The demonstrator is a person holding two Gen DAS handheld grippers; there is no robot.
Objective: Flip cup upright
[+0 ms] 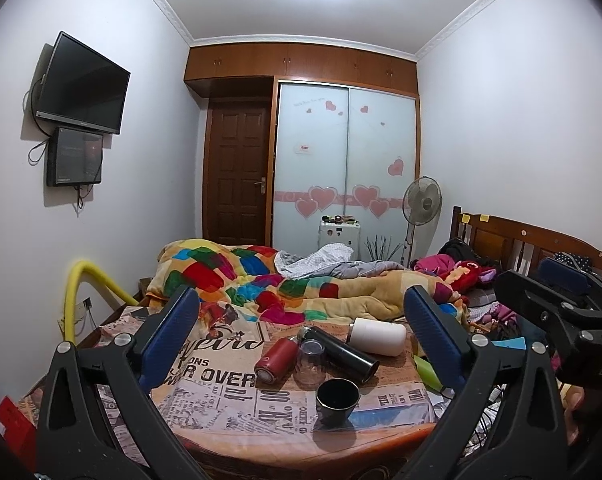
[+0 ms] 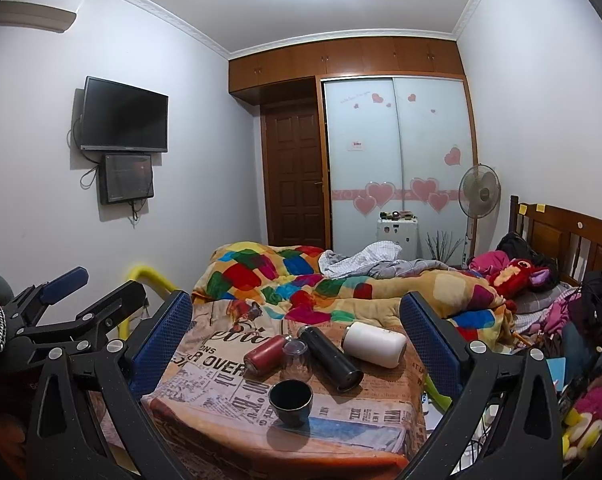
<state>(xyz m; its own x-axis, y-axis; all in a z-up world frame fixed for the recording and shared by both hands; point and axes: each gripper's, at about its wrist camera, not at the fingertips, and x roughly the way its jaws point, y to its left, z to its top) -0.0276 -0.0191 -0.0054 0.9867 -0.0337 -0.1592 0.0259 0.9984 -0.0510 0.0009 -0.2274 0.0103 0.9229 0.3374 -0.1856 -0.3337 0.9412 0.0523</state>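
A small black cup (image 1: 337, 401) (image 2: 290, 402) stands upright, mouth up, near the front of a newspaper-print cloth on the table (image 1: 229, 404) (image 2: 205, 396). Behind it a clear glass (image 1: 311, 364) (image 2: 297, 356) stands mouth down. A red flask (image 1: 276, 359) (image 2: 264, 354), a black flask (image 1: 338, 353) (image 2: 329, 357) and a white flask (image 1: 377, 336) (image 2: 375, 343) lie on their sides. My left gripper (image 1: 301, 344) is open and empty, back from the cups. My right gripper (image 2: 297, 344) is open and empty too.
A bed with a patchwork blanket (image 1: 261, 280) (image 2: 301, 280) lies behind the table. Clothes and toys (image 2: 541, 288) pile up at the right by the wooden headboard. A yellow tube (image 1: 81, 288) stands at the left. The right gripper shows in the left wrist view (image 1: 561, 304).
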